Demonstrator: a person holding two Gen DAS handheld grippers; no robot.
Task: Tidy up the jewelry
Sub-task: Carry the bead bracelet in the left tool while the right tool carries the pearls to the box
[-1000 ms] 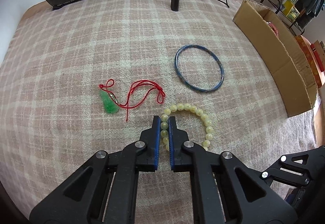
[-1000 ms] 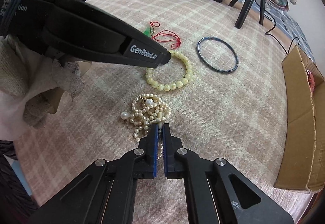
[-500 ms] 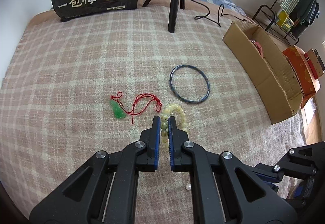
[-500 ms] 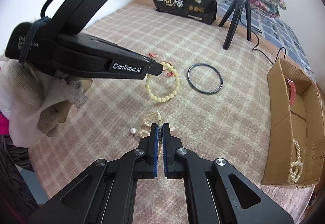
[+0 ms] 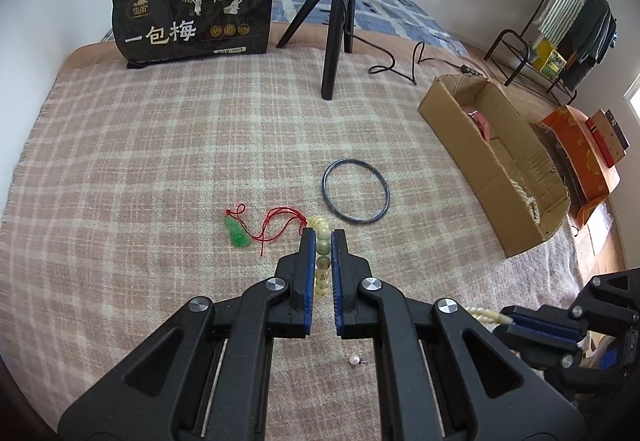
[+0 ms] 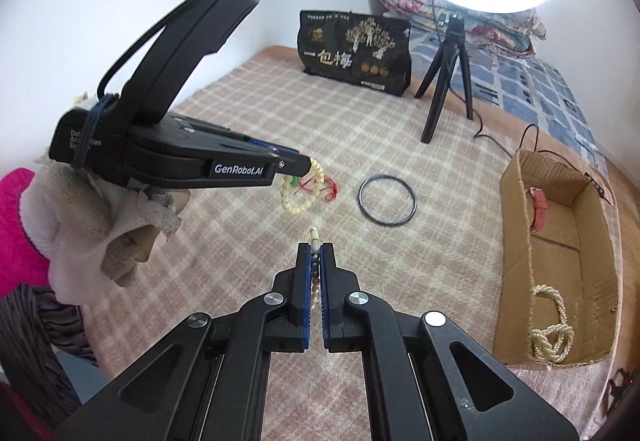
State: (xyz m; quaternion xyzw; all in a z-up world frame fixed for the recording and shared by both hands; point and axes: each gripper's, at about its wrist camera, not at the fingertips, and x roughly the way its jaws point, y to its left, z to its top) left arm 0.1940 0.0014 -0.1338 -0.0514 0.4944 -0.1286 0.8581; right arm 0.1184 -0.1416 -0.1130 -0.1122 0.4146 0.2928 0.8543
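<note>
The left gripper [image 5: 323, 237] is clenched on the pale yellow-green bead bracelet [image 5: 322, 253] and the right gripper [image 6: 315, 255] on a cream pearl strand [image 6: 314, 237], with the open brown cardboard box [image 6: 516, 225] at frame right, nearer the right gripper.

Left gripper [image 5: 323, 241] is clamping a bracelet of pale yellow-green round beads [image 5: 322, 245] between its blue pads, beads lining up in the gap. Beyond the tips, a green jade pendant on a tangled red cord [image 5: 239, 235] is lying on the pink-and-cream checked blanket [image 5: 160, 145]; a dark blue thin bangle [image 5: 355, 195] is resting just right of it. A single loose white pearl [image 5: 354, 360] is sitting near the gripper's body. Right gripper [image 5: 510, 319] is showing at lower right, pinching a strand of small cream pearls [image 5: 486, 315]. An open brown cardboard box [image 5: 460, 109] is standing at right, another pearl strand [image 5: 528, 201] lying inside.
</note>
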